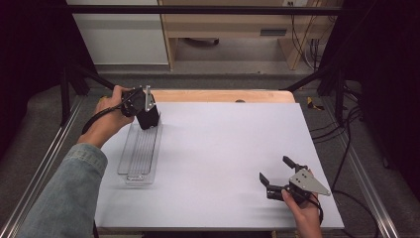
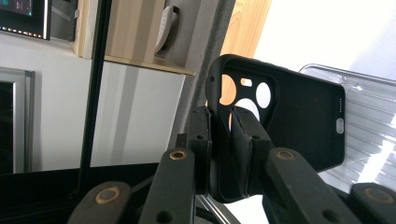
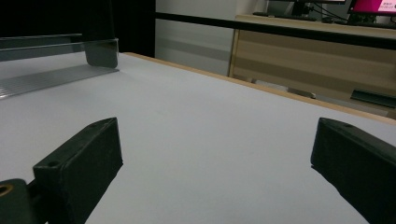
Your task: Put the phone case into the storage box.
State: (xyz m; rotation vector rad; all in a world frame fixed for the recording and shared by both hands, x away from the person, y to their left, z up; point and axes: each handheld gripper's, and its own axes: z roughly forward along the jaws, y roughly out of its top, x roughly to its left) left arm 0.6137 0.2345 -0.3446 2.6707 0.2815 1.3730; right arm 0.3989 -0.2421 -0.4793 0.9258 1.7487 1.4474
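A black phone case [image 1: 148, 119] with round camera cut-outs hangs on edge over the far end of a clear ribbed tray [image 1: 139, 154] at the table's left. My left gripper [image 1: 145, 114] is shut on it. In the left gripper view the jaws pinch the case [image 2: 299, 121] by its rim beside the cut-outs, with my left gripper [image 2: 231, 128] above the tray [image 2: 369, 107]. My right gripper [image 1: 274, 168] rests low near the table's front right corner, open, with nothing between its fingers. From my right gripper [image 3: 215, 149] the tray [image 3: 46, 74] lies far off at the left.
A pale grey mat [image 1: 223, 148] covers the table, with a wooden strip [image 1: 223, 95] along its far edge. Black frame rails [image 1: 79, 74] stand at both sides. Cables [image 1: 346, 139] hang off the right edge. A wooden desk [image 3: 303, 51] stands beyond the table.
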